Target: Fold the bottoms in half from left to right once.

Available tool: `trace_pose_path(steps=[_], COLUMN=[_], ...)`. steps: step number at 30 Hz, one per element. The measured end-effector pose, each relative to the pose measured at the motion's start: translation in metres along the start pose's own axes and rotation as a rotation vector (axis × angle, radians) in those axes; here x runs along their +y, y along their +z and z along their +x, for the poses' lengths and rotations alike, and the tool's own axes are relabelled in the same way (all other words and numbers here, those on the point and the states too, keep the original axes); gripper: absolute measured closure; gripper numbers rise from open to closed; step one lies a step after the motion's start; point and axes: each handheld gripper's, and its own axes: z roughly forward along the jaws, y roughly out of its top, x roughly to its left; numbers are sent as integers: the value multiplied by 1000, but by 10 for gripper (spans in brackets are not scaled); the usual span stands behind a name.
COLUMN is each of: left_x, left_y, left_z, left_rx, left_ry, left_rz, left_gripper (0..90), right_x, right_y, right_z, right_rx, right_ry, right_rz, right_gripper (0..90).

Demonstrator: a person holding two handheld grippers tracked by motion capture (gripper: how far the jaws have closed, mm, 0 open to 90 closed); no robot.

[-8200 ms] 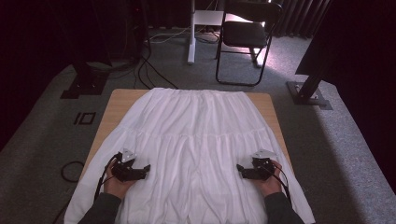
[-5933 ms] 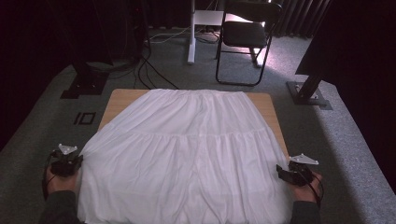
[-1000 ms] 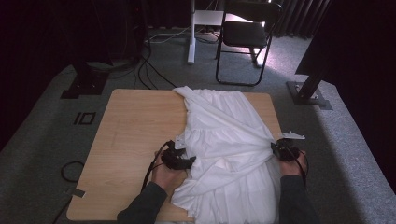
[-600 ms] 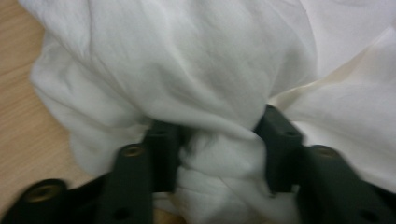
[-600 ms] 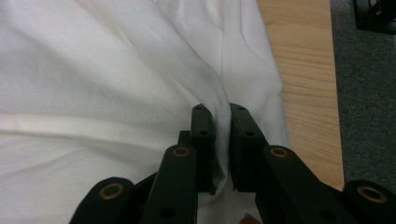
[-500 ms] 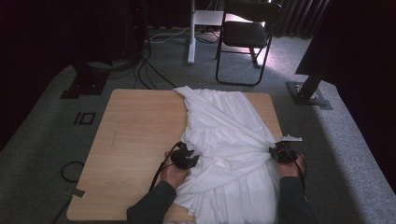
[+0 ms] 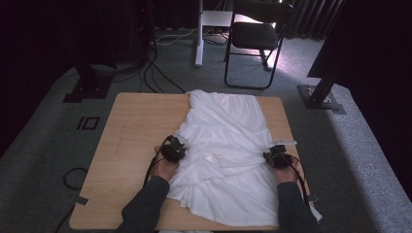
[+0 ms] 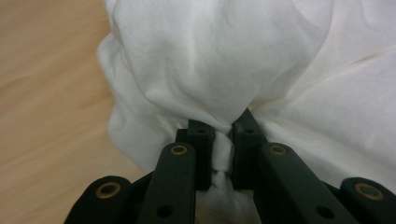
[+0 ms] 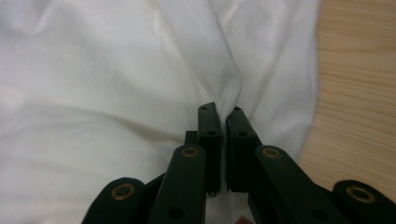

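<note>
Risk of a crooked fold, mainly. White garment (image 7: pixel 226 150) lying half-folded over the right part of the worktop (image 7: pixel 131 141), hem drooping past the near edge. Left tongs (image 7: pixel 173 151) just closed and now pinching a bunched wad of cloth at the folded left edge, seen plainly in the left gripper view (image 8: pixel 223 154) with fabric squeezed between the pads. Right tongs (image 7: pixel 277 158) pressed together on a thin ridge of cloth (image 9: pixel 231 109) at the right edge, near bare wood.

Likely trouble from here: slipping of that thin right-hand pinch under any pull, dropping one side. Also possible: catching more than one layer in the thick left bunch, dragging lower layers along and wrinkling the fold. Uneven lift between both hands likely to skew the crease. Overhanging hem liable to slide off altogether.
</note>
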Motion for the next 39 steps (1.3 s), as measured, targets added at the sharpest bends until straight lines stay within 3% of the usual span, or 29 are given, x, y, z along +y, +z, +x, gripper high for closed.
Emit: trace_pose_path(steps=[1,2,5,9,12,14,16,18,19,20,22,23,25,28,30,31,32,34,37,39], left_x=[-5,-7,-14,-27,-36,-40,-42,-43,-44,-44,-43,-42,-42,-47,-50,-58,-62,-68,-78,-84], left_y=[0,0,0,-2,-7,-10,-14,-19,-22,-27,-38,-44,-56,-70,-75,-84,-89,-97,-105,-108], left_z=[21,30,57,93,109,110,106,97,91,84,70,65,58,55,56,56,57,58,58,58], left_rx=[46,70,143,204,213,211,200,147,119,87,28,4,-17,-11,-11,-2,3,19,24,27], left_ry=[-19,-16,-28,-102,-151,-150,-150,-134,-117,-96,-62,-53,-69,-98,-106,-129,-138,-155,-177,-188], left_rz=[17,29,70,99,110,113,114,95,82,65,18,-4,-54,-82,-91,-107,-109,-133,-141,-145], left_gripper=[821,823,824,825,825,825,825,824,823,823,815,795,692,554,527,527,513,500,485,483], right_x=[2,8,18,29,36,40,42,42,40,40,40,40,41,42,42,42,44,47,50,49], right_y=[2,9,19,31,39,42,43,42,36,36,29,26,25,24,21,17,7,1,-2,0], right_z=[7,28,59,100,123,129,126,118,103,103,83,74,60,53,54,57,69,83,106,125], right_rx=[13,43,86,140,159,160,171,140,97,97,76,68,53,24,23,28,36,55,150,212], right_ry=[-9,-37,-61,-111,-155,-168,-158,-147,-113,-113,-45,-15,4,-10,-13,-19,-67,-119,-137,-178], right_rz=[0,-2,-2,-1,1,7,11,6,-35,-35,-74,-87,-62,-21,-35,-53,-101,-126,-137,-131], right_gripper=[863,863,861,853,846,846,850,868,876,876,877,877,863,686,638,583,509,471,458,447])
